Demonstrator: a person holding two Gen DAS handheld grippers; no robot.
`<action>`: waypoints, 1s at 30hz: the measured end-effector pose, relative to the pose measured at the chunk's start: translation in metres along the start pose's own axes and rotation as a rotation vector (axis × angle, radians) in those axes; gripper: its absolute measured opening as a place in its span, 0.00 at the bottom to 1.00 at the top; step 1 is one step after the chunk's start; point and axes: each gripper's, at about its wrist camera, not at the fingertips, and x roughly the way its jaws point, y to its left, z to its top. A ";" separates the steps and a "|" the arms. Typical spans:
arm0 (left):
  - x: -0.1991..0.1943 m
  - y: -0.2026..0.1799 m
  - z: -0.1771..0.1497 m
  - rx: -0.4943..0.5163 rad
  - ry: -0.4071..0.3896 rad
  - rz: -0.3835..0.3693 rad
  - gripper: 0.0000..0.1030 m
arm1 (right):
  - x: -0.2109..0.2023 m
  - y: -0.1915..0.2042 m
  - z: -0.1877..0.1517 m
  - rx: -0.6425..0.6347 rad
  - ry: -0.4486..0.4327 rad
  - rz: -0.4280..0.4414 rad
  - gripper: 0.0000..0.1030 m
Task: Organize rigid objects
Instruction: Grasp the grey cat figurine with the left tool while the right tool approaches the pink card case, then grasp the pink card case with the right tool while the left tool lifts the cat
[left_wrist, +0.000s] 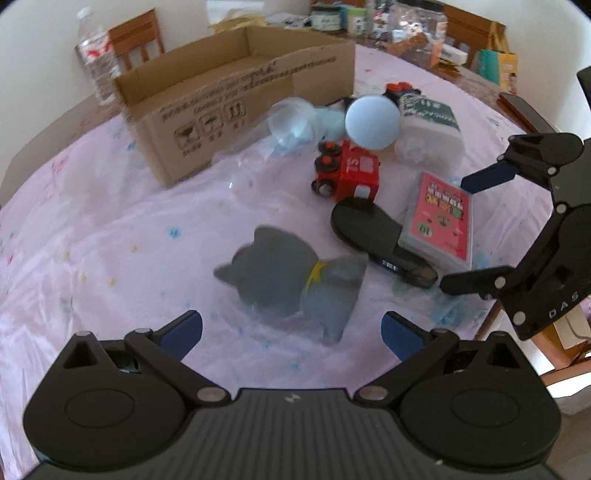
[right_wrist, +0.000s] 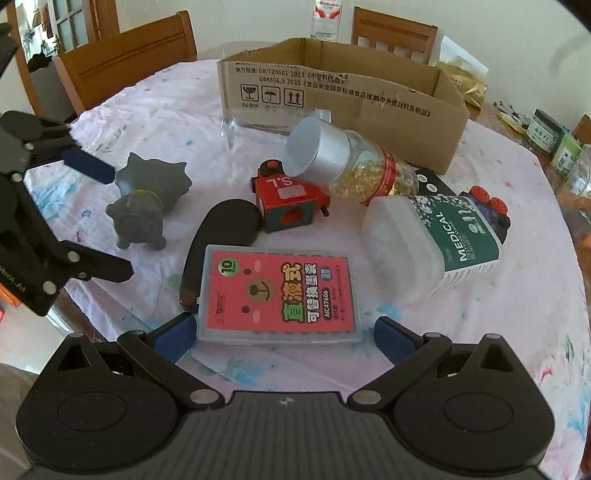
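The grey toy (left_wrist: 291, 280) sits on the pink cloth (left_wrist: 92, 240) in front of the cardboard box (left_wrist: 221, 96), and the left gripper (left_wrist: 291, 332) is lined up on it with jaws spread wide, holding nothing; I'd go low and pinch across the body, not the spiky head, since it looks rounded and could squirt out; the right gripper (right_wrist: 284, 339) is likewise wide apart and empty, hovering level just short of the pink pen-refill case (right_wrist: 280, 291), which overlaps a black oval case (right_wrist: 225, 225).
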 end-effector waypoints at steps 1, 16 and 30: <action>0.000 0.001 0.002 0.009 -0.013 -0.003 0.99 | 0.000 0.000 0.000 -0.001 -0.003 0.001 1.00; 0.012 0.009 0.017 0.099 -0.076 -0.109 0.78 | 0.004 -0.002 0.012 -0.025 0.013 0.040 0.96; 0.009 0.010 0.017 0.000 -0.031 -0.036 0.76 | -0.008 -0.007 0.006 0.085 0.070 -0.098 0.90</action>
